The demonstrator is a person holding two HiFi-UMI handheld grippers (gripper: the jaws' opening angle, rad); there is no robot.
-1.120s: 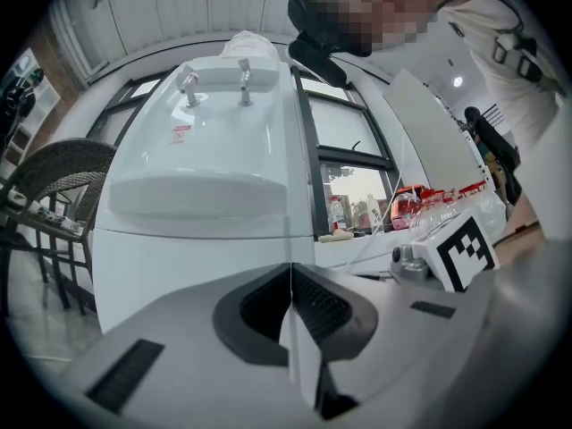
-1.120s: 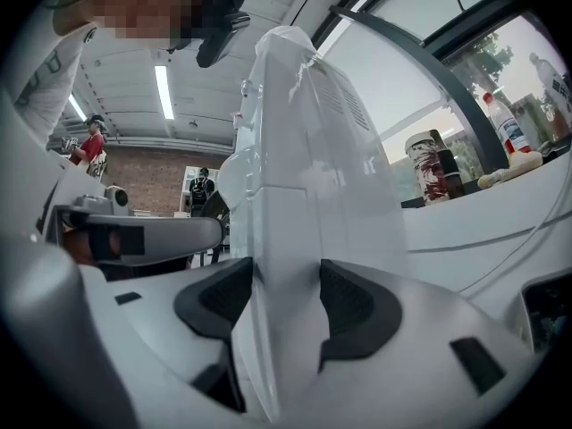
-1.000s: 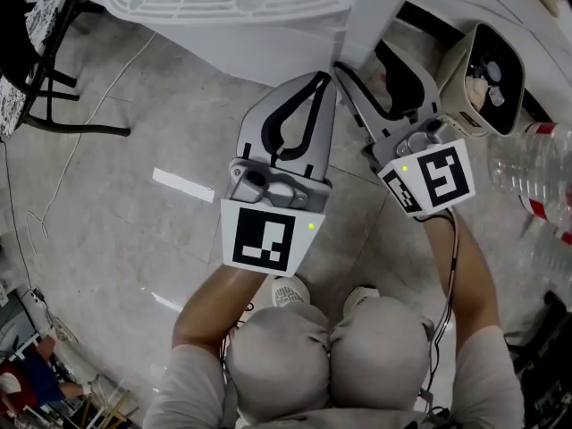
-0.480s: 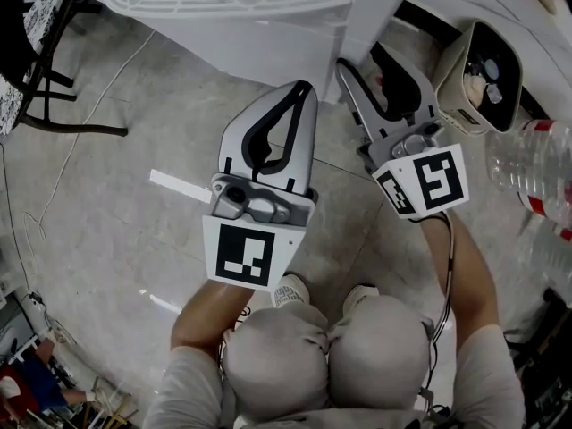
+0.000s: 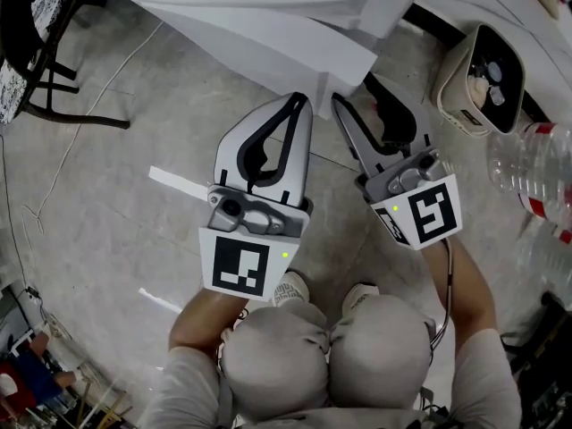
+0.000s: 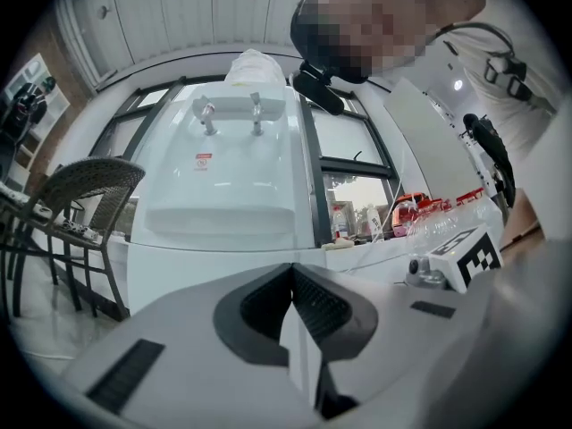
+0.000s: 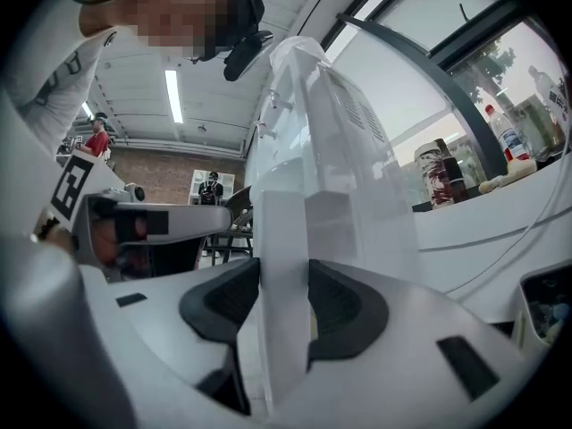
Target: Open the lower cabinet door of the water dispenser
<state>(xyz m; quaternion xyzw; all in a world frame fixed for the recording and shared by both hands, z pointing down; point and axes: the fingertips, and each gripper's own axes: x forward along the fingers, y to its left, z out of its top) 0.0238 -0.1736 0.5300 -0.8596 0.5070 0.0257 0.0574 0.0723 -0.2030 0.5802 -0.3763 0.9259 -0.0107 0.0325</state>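
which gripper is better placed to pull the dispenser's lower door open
Right. The right gripper has the cabinet door edge between its closing jaws, pads against it. The left gripper is shut on nothing, off the door.

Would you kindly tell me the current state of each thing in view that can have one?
cabinet door: partly open, swung out from the water dispenser.
right gripper: jaws closing, the door's edge between them.
left gripper: jaws together, holding nothing.
beige bin: no lid on, items inside.
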